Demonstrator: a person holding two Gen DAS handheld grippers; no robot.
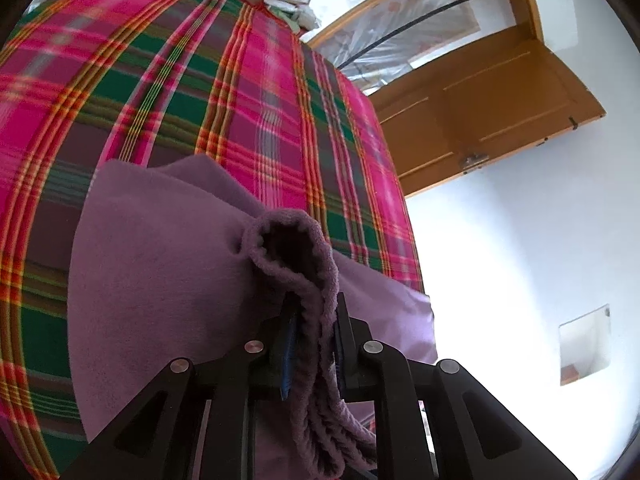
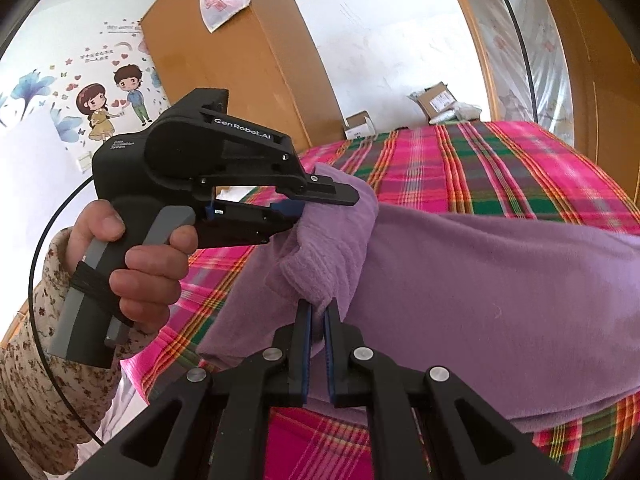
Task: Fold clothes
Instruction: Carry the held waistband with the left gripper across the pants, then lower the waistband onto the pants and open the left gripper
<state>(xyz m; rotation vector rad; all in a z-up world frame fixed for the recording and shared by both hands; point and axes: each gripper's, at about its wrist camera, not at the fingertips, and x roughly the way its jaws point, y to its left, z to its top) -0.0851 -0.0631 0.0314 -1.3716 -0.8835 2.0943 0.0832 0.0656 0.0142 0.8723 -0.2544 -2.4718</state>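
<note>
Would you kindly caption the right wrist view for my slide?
Both grippers, right gripper and left gripper, pinch a purple garment over a plaid bedspread.

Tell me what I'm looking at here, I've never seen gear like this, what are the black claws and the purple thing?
No robot here: a person holds a trigger-handled pincer tool in each hand, each with a camera looking along its two fingers. One picture comes from the left gripper, the other from the right gripper, which also shows the left tool in the person's hand. Both are clamped on edges of a purple fleece garment, partly lifted above a bed under a pink and green plaid blanket. It is being folded.
</note>
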